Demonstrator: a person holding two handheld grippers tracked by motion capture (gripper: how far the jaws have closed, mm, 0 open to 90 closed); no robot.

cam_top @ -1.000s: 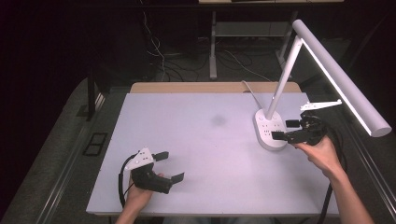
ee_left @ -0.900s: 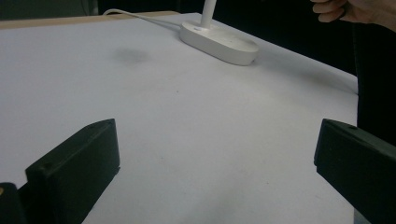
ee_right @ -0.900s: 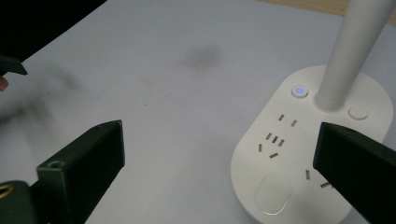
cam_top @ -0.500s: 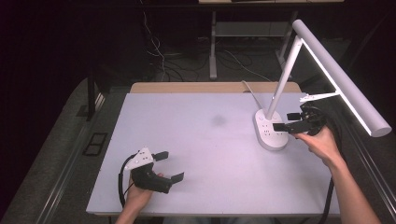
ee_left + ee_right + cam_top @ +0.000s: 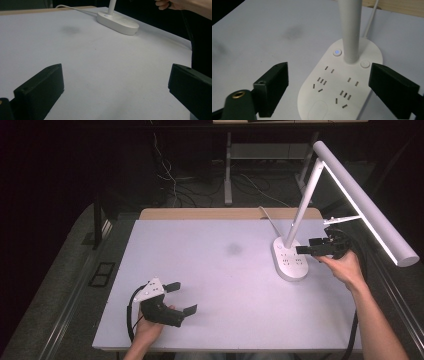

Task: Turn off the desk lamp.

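A white desk lamp stands at the table's right, its oval base (image 5: 290, 260) carrying socket slots, its stem (image 5: 304, 197) leaning up to a long lit bar head (image 5: 365, 202). My right gripper (image 5: 310, 246) hovers open just above and right of the base, jaws wide apart. In the right gripper view the base (image 5: 342, 85) lies between the jaws, with a blue-lit power button (image 5: 337, 52) beside the stem (image 5: 350, 27) and a plain round button (image 5: 365, 64). My left gripper (image 5: 181, 297) rests open near the table's front left; from its own view the base (image 5: 117, 22) is far off.
The white tabletop (image 5: 215, 270) has a faint dark smudge (image 5: 233, 249) near its middle. The lamp's white cord (image 5: 265, 215) runs off the back edge. Cables and desk legs fill the dark floor behind. A black cable trails from the right gripper along the table's right edge.
My right gripper has risen a little and shifted back toward the lamp's stem, staying open. The left gripper has not moved.
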